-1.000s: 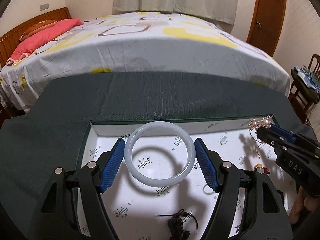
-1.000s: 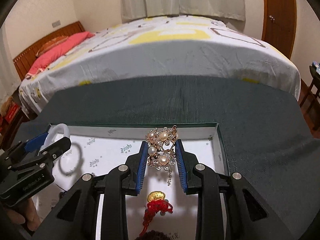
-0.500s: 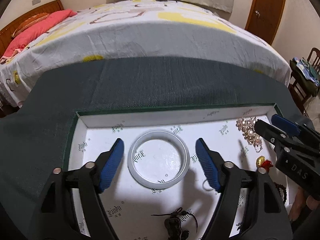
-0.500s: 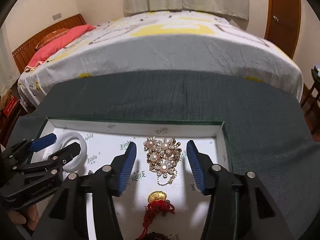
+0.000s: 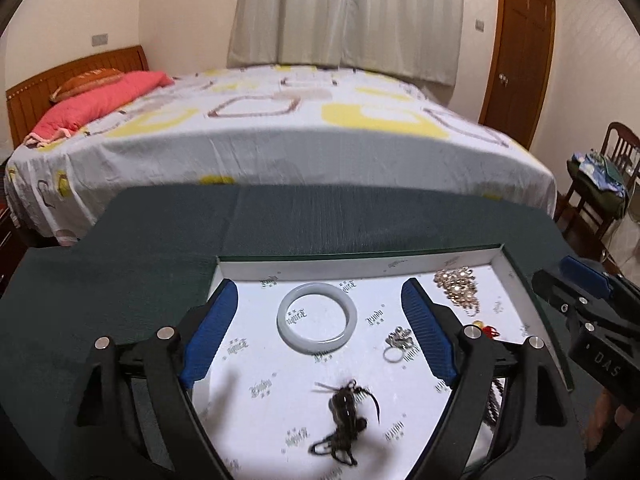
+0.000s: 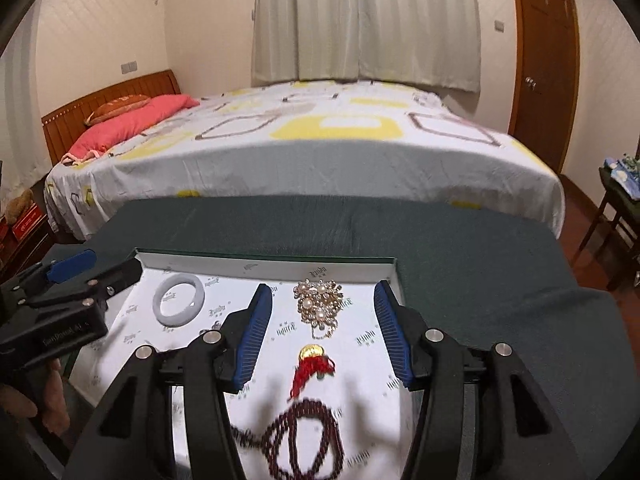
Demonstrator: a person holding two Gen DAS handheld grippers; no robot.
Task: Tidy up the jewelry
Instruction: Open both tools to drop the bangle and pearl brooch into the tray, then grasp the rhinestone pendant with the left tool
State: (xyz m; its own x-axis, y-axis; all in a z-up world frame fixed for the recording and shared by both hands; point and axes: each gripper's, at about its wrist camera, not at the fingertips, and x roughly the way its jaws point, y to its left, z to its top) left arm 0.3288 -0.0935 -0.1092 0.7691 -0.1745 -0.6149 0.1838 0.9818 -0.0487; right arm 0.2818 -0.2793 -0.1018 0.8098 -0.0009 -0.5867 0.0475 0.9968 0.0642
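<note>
My left gripper [image 5: 320, 320] has just been opening and its jaws stand wide apart over the tray [image 5: 360, 262], nothing pinched, with the white bangle [image 5: 317, 323] lying flat on the liner at frame centre between the blue pads. On the right wrist view my right gripper [image 6: 323, 332] hangs spread too, empty, the pearl brooch [image 6: 319, 304] resting loose at centre frame, the gold charm [image 6: 312, 351] just below it and dark red beads [image 6: 308, 440] along the bottom edge.

Big bed [image 6: 304, 148] with white, yellow-patterned sheet filling the room, pink pillow [image 6: 132, 120] against its wooden headboard [image 6: 112, 100], pale closed curtains [image 6: 368, 20] behind the bed, brown door [image 6: 544, 64] right of the bed, wooden chair [image 5: 600, 184] piled with clothes beside that door, cream walls.
</note>
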